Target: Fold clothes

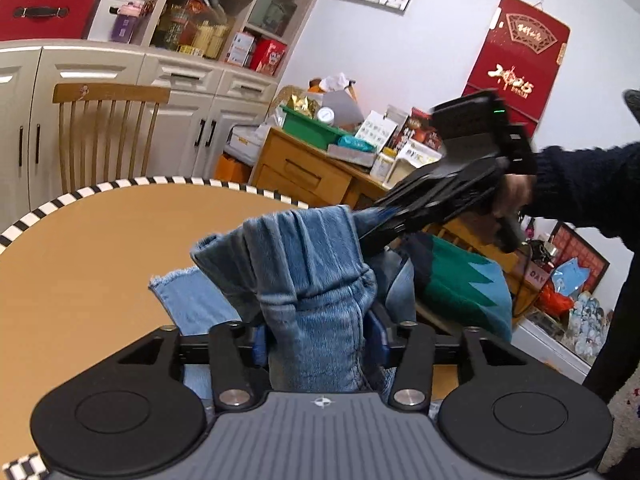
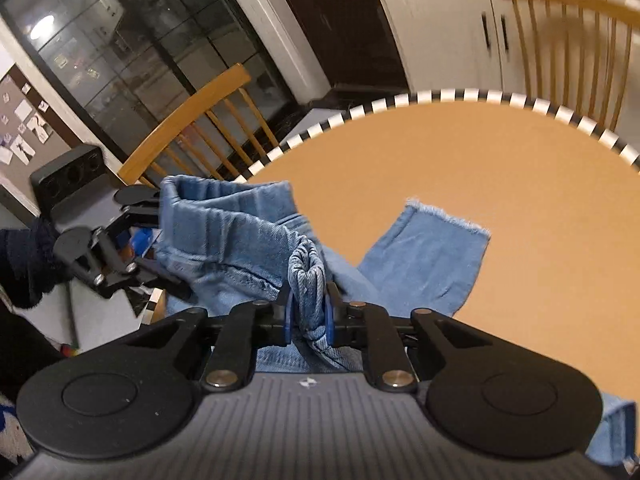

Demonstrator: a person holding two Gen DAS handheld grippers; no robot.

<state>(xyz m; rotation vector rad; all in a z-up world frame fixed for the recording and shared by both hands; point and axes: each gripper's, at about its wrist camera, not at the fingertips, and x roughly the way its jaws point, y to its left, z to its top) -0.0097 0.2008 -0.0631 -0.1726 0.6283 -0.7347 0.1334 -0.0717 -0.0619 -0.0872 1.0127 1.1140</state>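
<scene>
Tabletop [image 2: 500,184]: round, tan, checker-edged; wooden chairs [image 1: 108,132] being seen behind.
Jeans [image 2: 240,236]: being pinched, bunched, between both grippers' fingers, right gripper [image 2: 308,314], left gripper [image 1: 320,340].

One pair of jeans [image 1: 316,280], bunched in the middle of the frame. Two grippers: the left gripper [image 1: 320,344] low centre, the right gripper [image 2: 308,316] likewise. One round table [image 2: 460,168] with a striped rim. Two wooden chairs [image 2: 192,120], upper left and upper right.
</scene>
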